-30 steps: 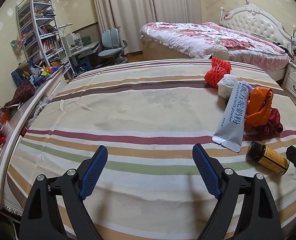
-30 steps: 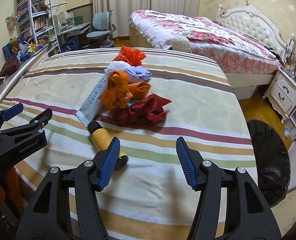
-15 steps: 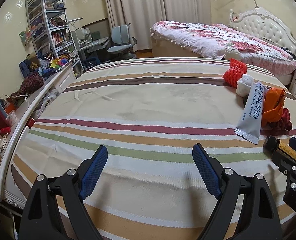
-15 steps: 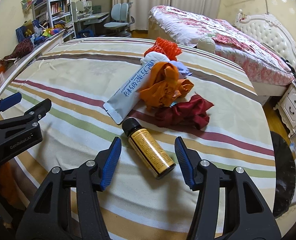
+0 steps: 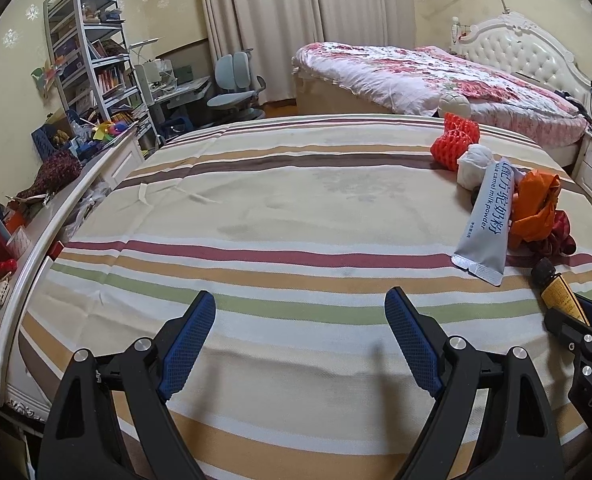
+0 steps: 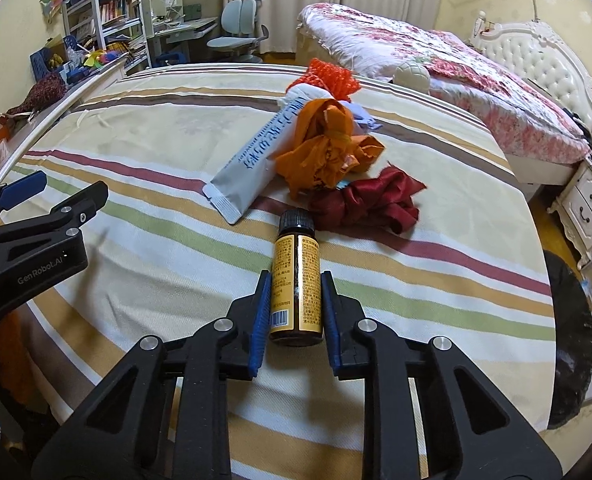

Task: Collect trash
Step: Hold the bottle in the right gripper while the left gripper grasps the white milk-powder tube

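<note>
The right gripper (image 6: 296, 300) was clamped on the bottle (image 6: 296, 280), its blue pads pressed against both sides of the yellow label near the base, the black cap pointing away. The bottle lay on the striped bedspread (image 6: 156, 248). The left gripper (image 5: 300, 340) hung over bare bedspread to the left with its jaws wide apart and nothing between them. Just past the bottle's cap lay a crumpled red cloth (image 6: 366, 202), and touching it from behind sat an orange bag (image 6: 328, 152). A grey sachet (image 6: 256, 160) ran beside the orange bag, its near end just left of the cap. Farther on were a white wad (image 5: 474, 164) and an orange-red net (image 5: 455, 140) near the far edge of the bedspread. Beyond stood a floral bed (image 6: 436, 60). A black bin (image 6: 568, 352) stood on the floor off the right edge.
</note>
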`<move>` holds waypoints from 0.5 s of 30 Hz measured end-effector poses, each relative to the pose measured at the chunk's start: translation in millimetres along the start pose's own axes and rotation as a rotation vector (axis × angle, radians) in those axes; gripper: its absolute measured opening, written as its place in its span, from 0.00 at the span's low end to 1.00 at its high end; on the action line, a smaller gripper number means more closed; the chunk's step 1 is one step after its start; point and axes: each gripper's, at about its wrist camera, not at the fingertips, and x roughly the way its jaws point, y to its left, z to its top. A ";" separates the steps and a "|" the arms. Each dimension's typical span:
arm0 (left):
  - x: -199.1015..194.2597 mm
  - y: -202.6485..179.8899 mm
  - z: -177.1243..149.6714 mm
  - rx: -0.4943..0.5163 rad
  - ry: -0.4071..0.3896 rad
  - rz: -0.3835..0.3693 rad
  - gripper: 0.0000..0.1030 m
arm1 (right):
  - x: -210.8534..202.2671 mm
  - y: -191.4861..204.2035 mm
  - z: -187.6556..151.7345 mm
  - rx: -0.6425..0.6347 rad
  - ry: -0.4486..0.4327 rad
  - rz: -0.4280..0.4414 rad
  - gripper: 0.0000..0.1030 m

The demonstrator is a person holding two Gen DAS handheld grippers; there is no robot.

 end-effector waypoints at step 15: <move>5.8 -48.0 15.3 0.071 -0.011 -0.102 0.82 | -1.3 -69.5 -6.7 0.156 -0.010 -0.100 0.23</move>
